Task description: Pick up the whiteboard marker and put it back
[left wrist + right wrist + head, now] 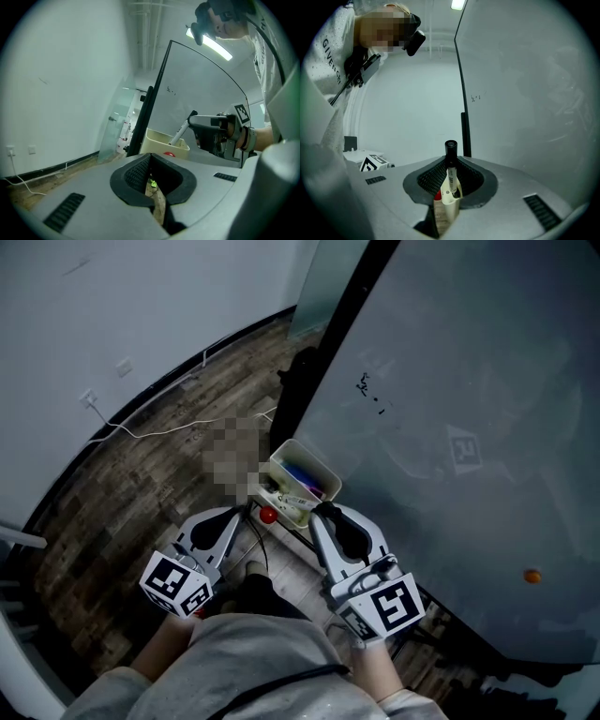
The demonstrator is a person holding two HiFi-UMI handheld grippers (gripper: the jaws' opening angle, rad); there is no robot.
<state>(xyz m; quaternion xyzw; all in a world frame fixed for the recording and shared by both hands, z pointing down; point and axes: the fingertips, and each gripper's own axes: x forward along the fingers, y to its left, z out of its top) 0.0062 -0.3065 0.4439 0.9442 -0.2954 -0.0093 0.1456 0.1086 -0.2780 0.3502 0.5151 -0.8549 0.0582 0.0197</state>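
The whiteboard [469, 427] filled the head view from 1 to 5 o'clock, with its dark edge running up toward 12. Open room lay only over the wooden floor [141, 493] from 8 to 11 o'clock, bounded by the white wall [112, 306] and crossed by 1 loose cable [159, 432]. The cream tray [322, 468] sat at the board's edge, at 12 o'clock from both tongs. It held dark and bluish items too small to tell apart. 1 red round thing [268, 515] lay at its 7 o'clock corner.

The right tongs [322, 512] were clamped on the whiteboard marker [450, 168]. Its black cap pointed up and its lower end slanted down to the tray's rim. The left tongs [246, 514] were drawn together and empty, at 9 o'clock from the right tongs.
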